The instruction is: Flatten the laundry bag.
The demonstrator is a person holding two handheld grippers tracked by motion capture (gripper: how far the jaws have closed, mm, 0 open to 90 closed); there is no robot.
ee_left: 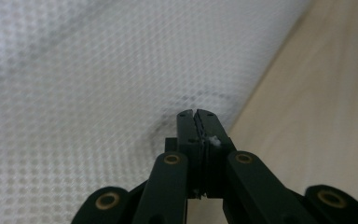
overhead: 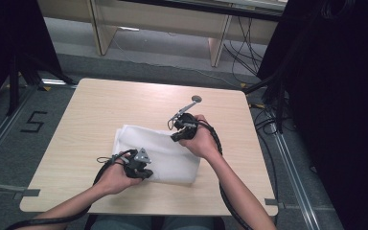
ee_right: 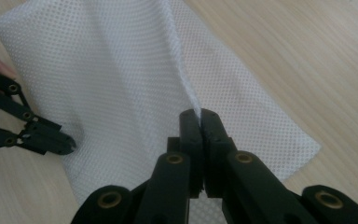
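Observation:
A white mesh cloth [overhead: 165,154] lies folded on the wooden table [overhead: 100,110]. My left gripper [overhead: 147,173] is at the cloth's near left edge, low on the table. Its jaws are shut, and in the left gripper view a sliver of the cloth [ee_left: 74,70] shows pinched between the tips [ee_left: 196,113]. My right gripper [overhead: 176,138] is above the cloth's far right part, shut on a raised edge of it. The right gripper view shows that fold of cloth [ee_right: 107,70] rising into the closed tips [ee_right: 199,113]. My left gripper [ee_right: 70,143] rests on the cloth at the left.
Bare tabletop surrounds the cloth on all sides. Cables trail from both grippers back over the table's near edge. Beyond the table are a grey floor with a painted 5 [overhead: 33,121], wooden furniture legs [overhead: 218,45] and black stands with cables at the right.

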